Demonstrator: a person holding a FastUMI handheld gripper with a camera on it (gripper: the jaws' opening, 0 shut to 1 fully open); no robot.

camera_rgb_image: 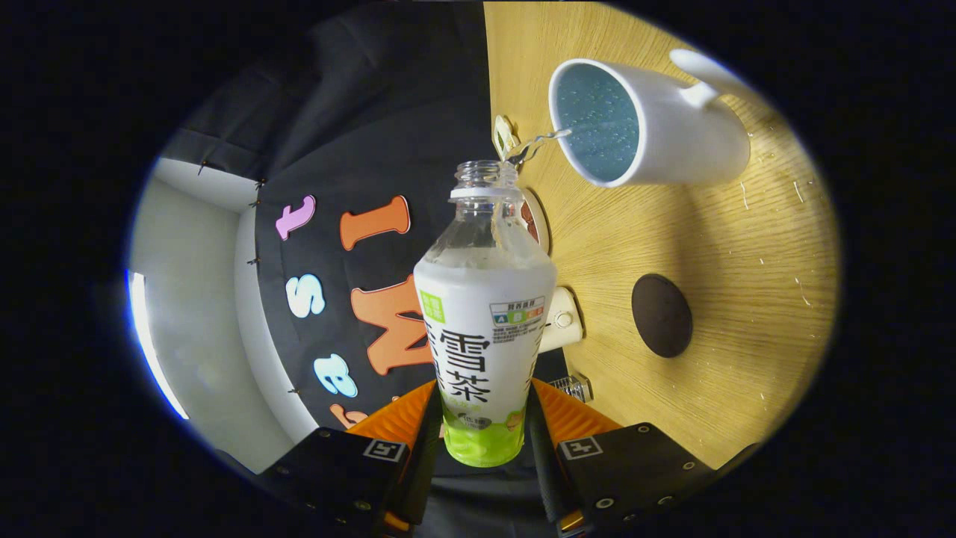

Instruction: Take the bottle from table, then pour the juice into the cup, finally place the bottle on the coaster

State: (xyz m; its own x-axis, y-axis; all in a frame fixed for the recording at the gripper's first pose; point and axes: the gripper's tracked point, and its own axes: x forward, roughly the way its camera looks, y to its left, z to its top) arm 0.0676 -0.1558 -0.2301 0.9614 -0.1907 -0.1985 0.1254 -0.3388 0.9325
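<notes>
- pouring step in hand: gripper (484,437) fingers clamp the bottle (484,329) from both sides, bottle tipped so a thin stream runs from its open neck
- stream lands in the white cup (657,127) at about one o'clock from the bottle, on the wooden table (747,246)
- next, likely: right the bottle, carry it to the dark round coaster (662,314) at three o'clock, set it upright

Bright, sharp centre; fisheye bending and dimming at edges.
</notes>
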